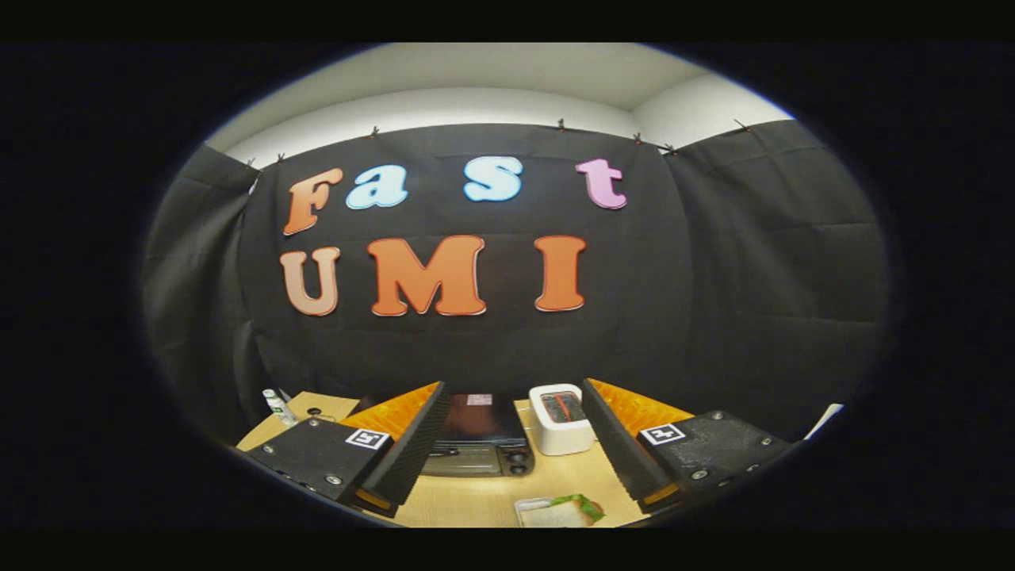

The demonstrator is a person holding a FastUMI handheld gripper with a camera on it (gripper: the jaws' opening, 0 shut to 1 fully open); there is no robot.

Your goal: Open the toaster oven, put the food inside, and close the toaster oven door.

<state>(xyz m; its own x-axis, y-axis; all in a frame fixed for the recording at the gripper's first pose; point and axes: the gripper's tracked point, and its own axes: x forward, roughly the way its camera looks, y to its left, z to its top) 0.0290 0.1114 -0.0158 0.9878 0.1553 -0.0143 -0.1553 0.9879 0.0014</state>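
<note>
A dark toaster oven (480,441) stands on the wooden table (468,500), beyond my fingers and partly hidden by the left one. Its door looks closed, with knobs at its right front. Below, between my fingers and close to me, lies a tray with food (557,511): a pale slice and something green. My gripper (517,498) hovers high above the table, open, nothing between its fingers.
A white pop-up toaster (560,419) stands just right of the toaster oven. A small bottle (278,406) lies at the table's far left corner. Black cloth walls close off the back and both sides.
</note>
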